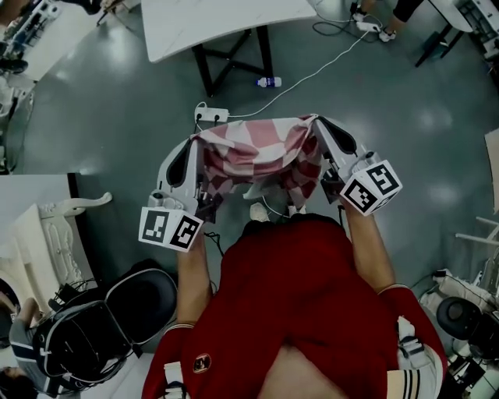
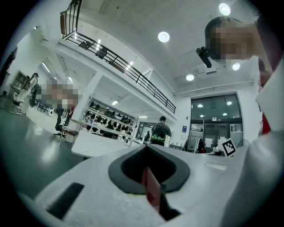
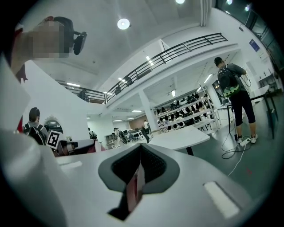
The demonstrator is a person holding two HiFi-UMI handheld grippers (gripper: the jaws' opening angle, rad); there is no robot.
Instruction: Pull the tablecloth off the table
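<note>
**Already clear of the table: the cloth is gripped at both ends**

At the left of the head view, the left gripper [image 1: 196, 143] is seen closed on one upper corner of the tablecloth [image 1: 257, 156]. In the left gripper view the jaws stand together, and a thin red strip of the fabric is pinched between them.

In the middle of the frame, the red and white checked cloth is hung in the air between the two claws. Its long axis runs from left to right across the picture, and its folds sag toward the person's chest. No part of it is seen touching the table [image 1: 226, 23], which lies well apart in the upper middle of the frame with a bare white top.

At the right, the right gripper [image 1: 317, 120] is closed on the other upper corner, a little higher in the frame. A pale edge of fabric is clamped between its jaws in the right gripper view. Both hands are about equally near to the cloth, so the pulling is judged as practically done.

As for containers, only a small bottle [image 1: 269, 81] is found, lying on the floor beside the table leg. Its content cannot be told.
</note>
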